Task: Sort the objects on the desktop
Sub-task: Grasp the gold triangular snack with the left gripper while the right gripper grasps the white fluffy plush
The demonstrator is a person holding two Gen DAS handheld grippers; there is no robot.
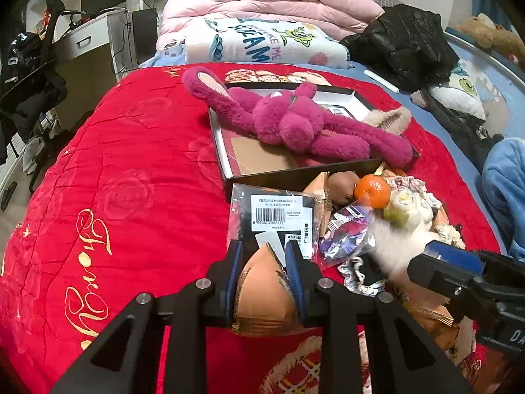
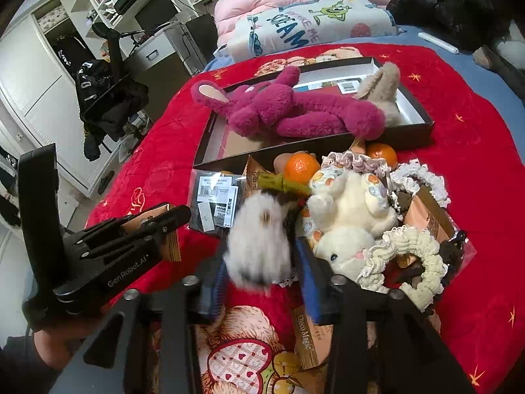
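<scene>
Red blanket [image 1: 131, 164] over bed, shelves beyond. Left gripper [image 1: 264, 269] fingers clenched on an orange packet [image 1: 262, 292], above the blanket at 6 o'clock. Right gripper [image 2: 262, 275] fingers grasp a blurred white fluffy toy [image 2: 259, 239]. Box [image 2: 410, 131] at 12 o'clock holds a pink plush rabbit [image 2: 295, 108]; tangerine [image 2: 300, 165] just below it.

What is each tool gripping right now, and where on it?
The left tool clamps a tan snack packet across its middle. The right tool pinches a fluffy white toy by its lower sides.
</scene>
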